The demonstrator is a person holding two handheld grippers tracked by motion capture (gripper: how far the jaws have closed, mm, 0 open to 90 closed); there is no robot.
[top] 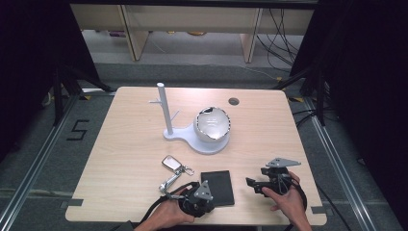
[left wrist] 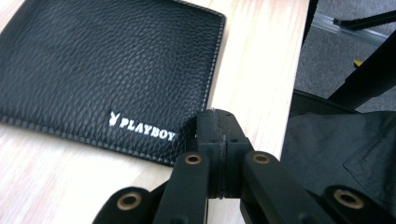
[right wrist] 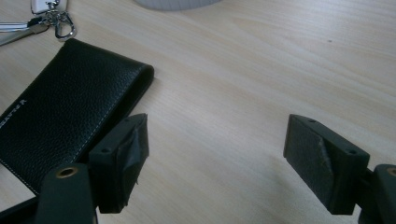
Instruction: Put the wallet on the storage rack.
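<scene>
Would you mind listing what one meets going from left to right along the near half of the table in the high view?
Keys → left gripper → black wallet → right gripper.

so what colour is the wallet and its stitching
Black grained leather wallet with pale stitching along the edge; clearest in the left gripper view.

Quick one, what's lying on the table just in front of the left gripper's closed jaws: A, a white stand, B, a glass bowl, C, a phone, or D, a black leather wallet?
D: the left gripper view shows the left gripper shut, its tips at the corner of a black leather wallet with white lettering, lying flat on the table.
</scene>
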